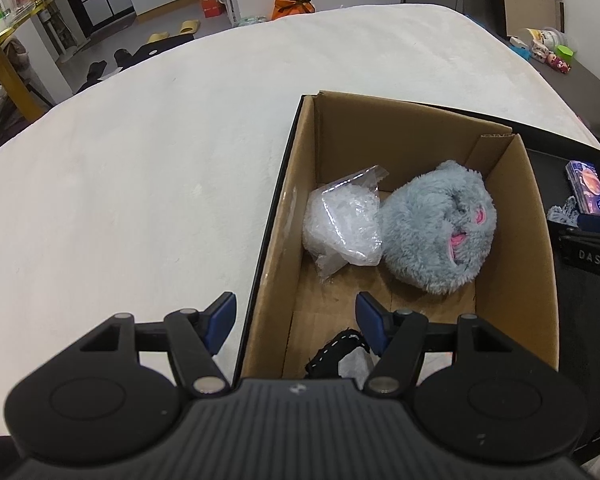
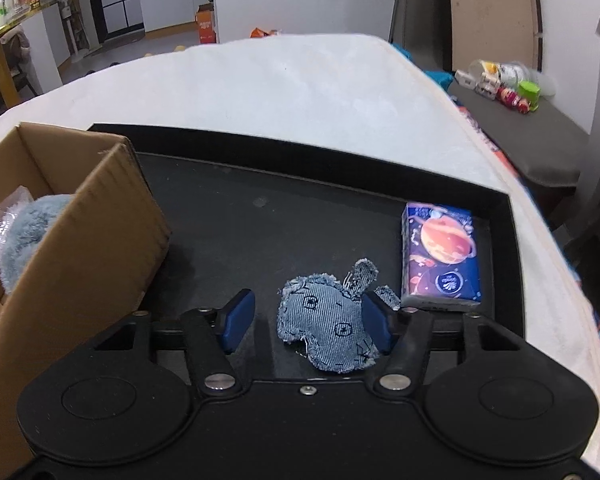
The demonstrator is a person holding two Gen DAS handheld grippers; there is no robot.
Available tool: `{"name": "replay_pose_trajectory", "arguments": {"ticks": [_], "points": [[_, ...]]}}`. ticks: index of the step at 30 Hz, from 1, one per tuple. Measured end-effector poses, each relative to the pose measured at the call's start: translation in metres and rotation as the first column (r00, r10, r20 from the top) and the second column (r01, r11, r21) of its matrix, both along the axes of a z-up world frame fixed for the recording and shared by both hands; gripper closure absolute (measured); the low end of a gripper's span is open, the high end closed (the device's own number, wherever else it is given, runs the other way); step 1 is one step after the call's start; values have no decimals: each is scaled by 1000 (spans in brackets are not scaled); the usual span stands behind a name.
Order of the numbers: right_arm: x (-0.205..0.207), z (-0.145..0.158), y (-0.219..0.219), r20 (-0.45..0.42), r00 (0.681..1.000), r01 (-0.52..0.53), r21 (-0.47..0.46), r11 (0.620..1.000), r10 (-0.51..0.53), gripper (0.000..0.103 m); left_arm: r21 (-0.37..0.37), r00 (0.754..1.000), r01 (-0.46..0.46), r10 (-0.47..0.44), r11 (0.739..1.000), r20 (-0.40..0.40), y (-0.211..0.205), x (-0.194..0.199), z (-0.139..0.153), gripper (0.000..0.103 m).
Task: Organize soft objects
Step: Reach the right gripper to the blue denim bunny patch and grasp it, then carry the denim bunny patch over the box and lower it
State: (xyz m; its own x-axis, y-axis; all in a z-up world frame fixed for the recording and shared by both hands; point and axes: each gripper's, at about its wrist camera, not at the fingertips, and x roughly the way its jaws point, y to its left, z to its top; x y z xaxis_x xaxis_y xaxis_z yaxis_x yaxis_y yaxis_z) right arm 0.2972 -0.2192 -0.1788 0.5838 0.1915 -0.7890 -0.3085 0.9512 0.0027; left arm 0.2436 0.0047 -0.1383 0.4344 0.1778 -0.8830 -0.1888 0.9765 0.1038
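Observation:
An open cardboard box (image 1: 512, 216) holds a grey plush toy (image 1: 432, 236), a crumpled clear plastic bag (image 1: 344, 224) and, at its near end, a small black piece with white stitching (image 1: 336, 354). My left gripper (image 1: 296, 316) is open, with its fingers on either side of the box's near left wall and nothing in it. In the right wrist view a denim animal-shaped toy (image 2: 324, 320) lies flat in a black tray (image 2: 236, 220). My right gripper (image 2: 308, 322) stands open around it: the right pad (image 2: 376, 324) is at the toy's edge and the left pad (image 2: 238, 320) is clear of it.
A blue tissue pack with a planet print (image 2: 440, 256) lies at the tray's right side. The cardboard box (image 2: 72, 248) stands in the tray's left part. Box and tray rest on a white soft surface (image 1: 140, 160). A dark side table (image 2: 540, 140) with small items is at the far right.

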Motion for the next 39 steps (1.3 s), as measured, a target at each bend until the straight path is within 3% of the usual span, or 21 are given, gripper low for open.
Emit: {"name": "replay_pose_trajectory", "arguments": {"ticks": [4, 12, 18, 39], "points": [[2, -6, 0, -19, 1000, 8, -19, 1000, -9, 61, -10, 1000, 0, 0, 1000, 0, 0, 0, 0, 39], [-10, -2, 0, -56, 998, 12, -46, 999, -14, 72, -18, 1000, 3, -3, 1000, 5, 3, -4, -1, 39], [-15, 8, -5, -82, 996, 22, -11, 1000, -23, 82, -23, 1000, -3, 4, 1000, 8, 7, -9, 1, 39], [-35, 64, 4, 9, 1000, -26, 21, 999, 26, 84, -45, 999, 1, 0, 999, 33, 14, -17, 6, 39]]}}
